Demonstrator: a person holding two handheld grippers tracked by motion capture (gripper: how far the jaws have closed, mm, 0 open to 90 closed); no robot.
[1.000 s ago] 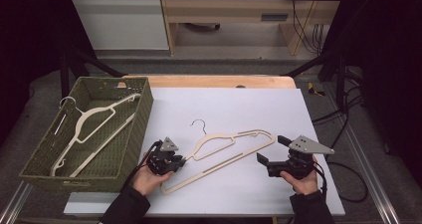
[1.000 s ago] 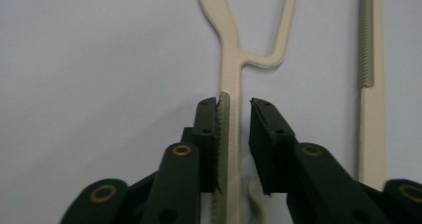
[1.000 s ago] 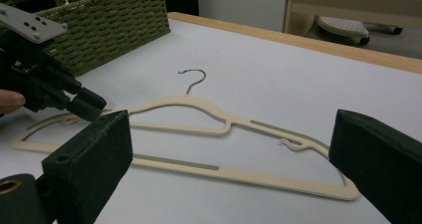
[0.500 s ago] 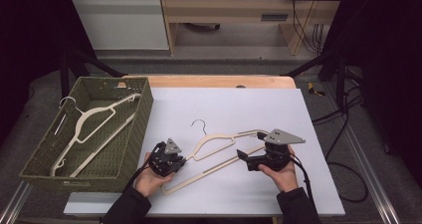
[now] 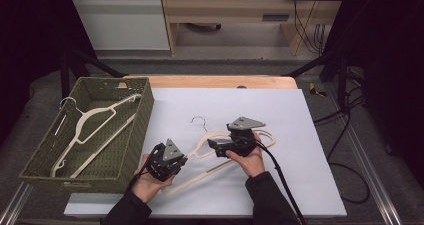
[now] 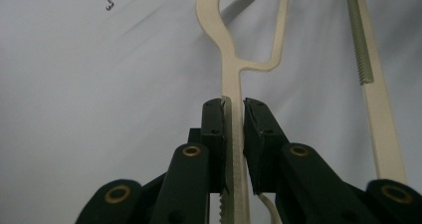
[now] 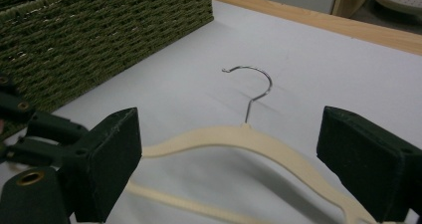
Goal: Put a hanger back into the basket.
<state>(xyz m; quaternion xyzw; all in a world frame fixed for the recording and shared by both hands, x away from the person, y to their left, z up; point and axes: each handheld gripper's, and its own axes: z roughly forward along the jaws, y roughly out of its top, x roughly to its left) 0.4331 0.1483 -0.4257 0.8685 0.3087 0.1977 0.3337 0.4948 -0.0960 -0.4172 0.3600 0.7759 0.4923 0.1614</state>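
The cream hanger (image 5: 220, 152) lies on the white sheet (image 5: 300, 135) that covers the table, just right of the green woven basket (image 5: 132, 150), with its wire hook (image 5: 200, 121) pointing away from the person. It looks light and stiff, a thin flat frame of what seems wood or hard plastic with a smooth matte face, so it should lift easily but could swing or twist if held at one end alone. A toothed strip runs along part of its lower bar in the left gripper view, which may give some bite; the plain arms look slicker. The slim shoulder arms and the neck under the hook are the likely places to take hold. The left gripper (image 6: 233, 109) is pinched on one thin arm of the hanger, near its lower left end, the pads pressed against both faces. The right gripper (image 7: 226, 167) has its jaws spread wide over the curved shoulder below the hook, a pad standing on either side without touching; they have just been drawing in a little. Beyond that, the basket is coarse and ribbed with sloping walls, and a second hanger (image 5: 95, 130) of the same cream kind rests inside it. A pale wooden table edge (image 5: 220, 81) shows past the sheet.
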